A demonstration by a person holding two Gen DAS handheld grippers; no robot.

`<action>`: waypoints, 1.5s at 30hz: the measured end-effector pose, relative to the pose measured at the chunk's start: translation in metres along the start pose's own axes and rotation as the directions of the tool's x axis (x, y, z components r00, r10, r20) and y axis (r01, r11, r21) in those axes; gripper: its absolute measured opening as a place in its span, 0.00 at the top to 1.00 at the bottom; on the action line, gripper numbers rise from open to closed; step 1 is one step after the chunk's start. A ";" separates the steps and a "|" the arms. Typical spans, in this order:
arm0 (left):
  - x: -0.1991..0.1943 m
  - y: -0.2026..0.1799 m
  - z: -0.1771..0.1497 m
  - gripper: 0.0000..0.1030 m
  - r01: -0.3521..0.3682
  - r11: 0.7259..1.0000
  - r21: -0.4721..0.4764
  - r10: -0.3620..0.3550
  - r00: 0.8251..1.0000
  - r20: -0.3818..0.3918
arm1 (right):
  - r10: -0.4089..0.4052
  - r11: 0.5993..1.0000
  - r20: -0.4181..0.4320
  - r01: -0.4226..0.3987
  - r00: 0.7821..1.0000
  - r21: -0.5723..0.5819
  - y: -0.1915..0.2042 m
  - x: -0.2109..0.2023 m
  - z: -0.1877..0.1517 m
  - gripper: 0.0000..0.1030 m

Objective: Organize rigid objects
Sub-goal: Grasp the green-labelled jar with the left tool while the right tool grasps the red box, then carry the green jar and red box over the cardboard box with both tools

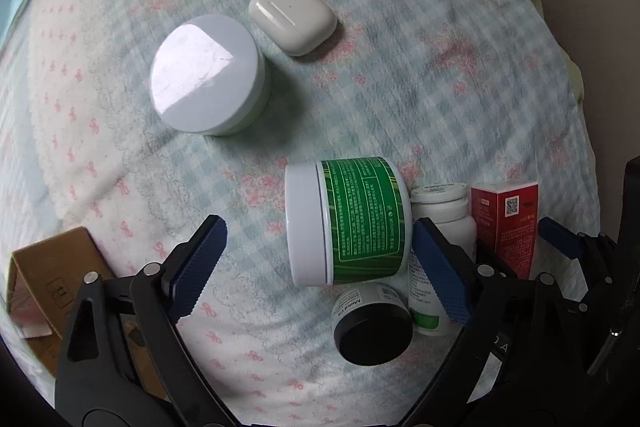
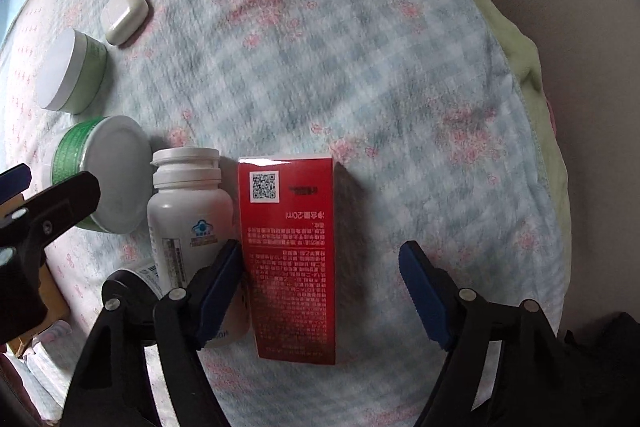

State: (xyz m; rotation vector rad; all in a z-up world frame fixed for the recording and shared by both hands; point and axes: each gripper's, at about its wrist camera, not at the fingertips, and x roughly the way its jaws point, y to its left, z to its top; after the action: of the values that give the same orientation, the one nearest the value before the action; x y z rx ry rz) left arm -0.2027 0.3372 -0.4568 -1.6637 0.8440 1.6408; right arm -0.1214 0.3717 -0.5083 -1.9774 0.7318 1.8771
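A green-labelled jar (image 1: 352,223) lies on its side between the open jaws of my left gripper (image 1: 320,267); it also shows in the right wrist view (image 2: 100,175). Beside it stand a white pill bottle (image 1: 440,223) (image 2: 188,223), a small black-lidded jar (image 1: 372,327) and a red box (image 1: 506,223). My right gripper (image 2: 324,291) is open around the red box (image 2: 292,259), its left pad close to the box's side. A white-lidded jar (image 1: 206,75) (image 2: 72,71) and a white earbud case (image 1: 292,15) (image 2: 122,14) sit farther off.
Everything rests on a checked blue-and-pink blanket (image 1: 440,67) (image 2: 360,67). A cardboard box (image 1: 48,275) sits at the near left. A green cloth (image 2: 520,39) borders the blanket at the right.
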 end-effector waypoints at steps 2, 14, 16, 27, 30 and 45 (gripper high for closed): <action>0.008 0.000 0.003 0.20 0.007 1.000 -0.007 -0.007 1.000 -0.018 | 0.002 1.000 -0.005 -0.002 1.000 0.003 -0.002 0.003 0.002 0.31; 0.022 -0.008 0.000 0.45 0.043 0.999 -0.010 -0.043 0.998 -0.041 | 0.052 0.998 -0.030 -0.053 0.998 -0.025 -0.003 0.009 -0.006 0.62; 0.021 -0.009 -0.001 0.45 0.041 0.999 -0.002 -0.041 0.998 -0.039 | 0.053 0.998 -0.026 -0.054 0.998 -0.033 -0.004 0.008 -0.008 0.62; -0.003 -0.007 -0.013 0.46 0.055 0.998 -0.023 -0.055 0.998 -0.006 | 0.108 0.994 -0.004 -0.108 0.994 -0.011 -0.022 -0.004 -0.026 0.63; -0.016 -0.005 -0.019 0.46 0.059 0.998 -0.036 -0.058 0.998 0.014 | 0.121 0.993 0.008 -0.121 0.993 -0.001 -0.029 -0.012 -0.032 0.63; -0.124 0.058 -0.087 0.47 0.118 0.978 -0.170 -0.086 0.979 0.186 | 0.173 0.984 0.159 -0.162 0.972 -0.080 -0.019 -0.130 -0.059 0.64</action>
State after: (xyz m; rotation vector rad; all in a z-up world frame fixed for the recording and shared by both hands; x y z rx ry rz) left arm -0.2001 0.2334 -0.3325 -1.6215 0.5262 1.8061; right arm -0.0629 0.3732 -0.3765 -1.8198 0.8195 2.1600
